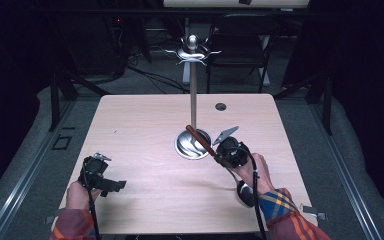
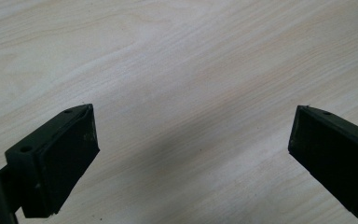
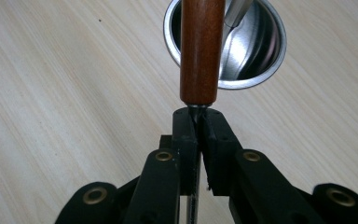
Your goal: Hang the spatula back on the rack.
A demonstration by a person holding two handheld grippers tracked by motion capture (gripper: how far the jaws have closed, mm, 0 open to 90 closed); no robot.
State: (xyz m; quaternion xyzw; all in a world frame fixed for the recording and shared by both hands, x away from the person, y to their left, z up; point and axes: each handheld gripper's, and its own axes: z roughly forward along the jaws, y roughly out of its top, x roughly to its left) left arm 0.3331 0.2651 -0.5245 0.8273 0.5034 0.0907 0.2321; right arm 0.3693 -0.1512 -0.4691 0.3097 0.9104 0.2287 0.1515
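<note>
A metal utensil stand (image 1: 193,95) rises from a round shiny base (image 1: 186,146) at the table's middle, with curved hooks (image 1: 192,51) at its top. My right gripper (image 1: 216,153) is shut on a utensil with a brown wooden handle (image 1: 200,140). The handle slants up and left over the base. In the right gripper view the jaws (image 3: 199,119) pinch the thin metal shaft just below the wooden handle (image 3: 200,46), with the base's rim (image 3: 279,42) beyond. The utensil's rounded end (image 1: 245,192) shows by the wrist. My left gripper (image 1: 112,186) rests low at the front left, open (image 2: 191,126) over bare wood.
The light wooden table (image 1: 140,125) has a small round hole (image 1: 220,106) near its far edge. A dark chair (image 1: 240,40) and cables stand on the floor behind the table. Metal rails run along both sides.
</note>
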